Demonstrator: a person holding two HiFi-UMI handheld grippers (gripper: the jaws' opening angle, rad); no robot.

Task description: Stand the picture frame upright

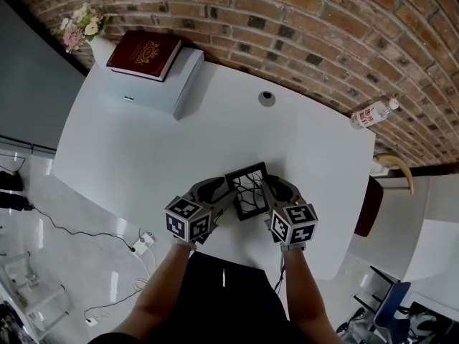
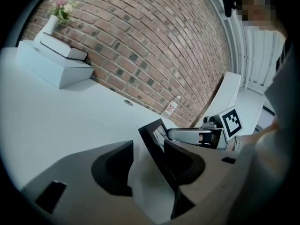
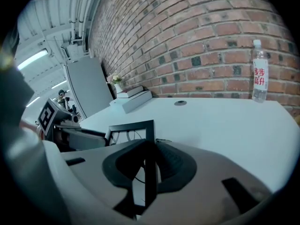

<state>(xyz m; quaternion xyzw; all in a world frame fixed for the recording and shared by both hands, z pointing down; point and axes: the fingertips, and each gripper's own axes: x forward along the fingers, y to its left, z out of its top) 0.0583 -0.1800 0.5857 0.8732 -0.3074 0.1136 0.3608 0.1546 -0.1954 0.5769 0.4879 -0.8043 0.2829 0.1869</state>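
Note:
The picture frame (image 1: 248, 190) is black with a white-and-black line pattern, near the front of the white table (image 1: 215, 135). It is tilted up between my two grippers. My right gripper (image 1: 275, 193) holds its right side. In the right gripper view the frame's side bar (image 3: 150, 134) is pinched between the dark pads of my right gripper (image 3: 149, 165). My left gripper (image 1: 224, 196) is at the frame's left side. In the left gripper view the frame's edge (image 2: 153, 136) stands between the wide jaws of my left gripper (image 2: 147, 165), close to the right pad, with a gap on the left.
A white box (image 1: 154, 86) with a red book (image 1: 145, 54) on it stands at the table's back left, beside a vase of flowers (image 1: 79, 27). A round grommet (image 1: 267, 98) is mid-table. A water bottle (image 1: 373, 113) lies at the right edge. The brick wall runs behind.

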